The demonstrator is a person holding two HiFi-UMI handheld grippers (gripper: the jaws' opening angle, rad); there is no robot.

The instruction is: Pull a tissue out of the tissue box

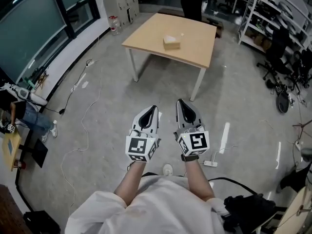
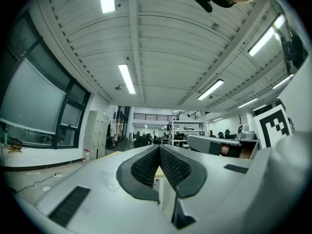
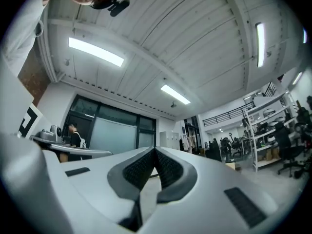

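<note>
Head view showed one tan cardboard tissue box [image 1: 171, 42] near the middle of one pale wooden table [image 1: 195, 48], well apart from two white hand-held grippers, the left gripper [image 1: 154, 108] and the right gripper [image 1: 180, 102], which carried two black-and-white marker cubes [image 1: 142, 148]. Left gripper view showed its two dark ribbed pads [image 2: 145, 168] pressed together, pinching nothing. Right gripper view showed two matching pads [image 3: 141, 168] likewise closed and empty.

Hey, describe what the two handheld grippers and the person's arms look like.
The left gripper and right gripper are white tapered shells with black textured pads. Each carries a white cube with black square markers. The person wears a white top and a dark band on the right wrist.
</note>
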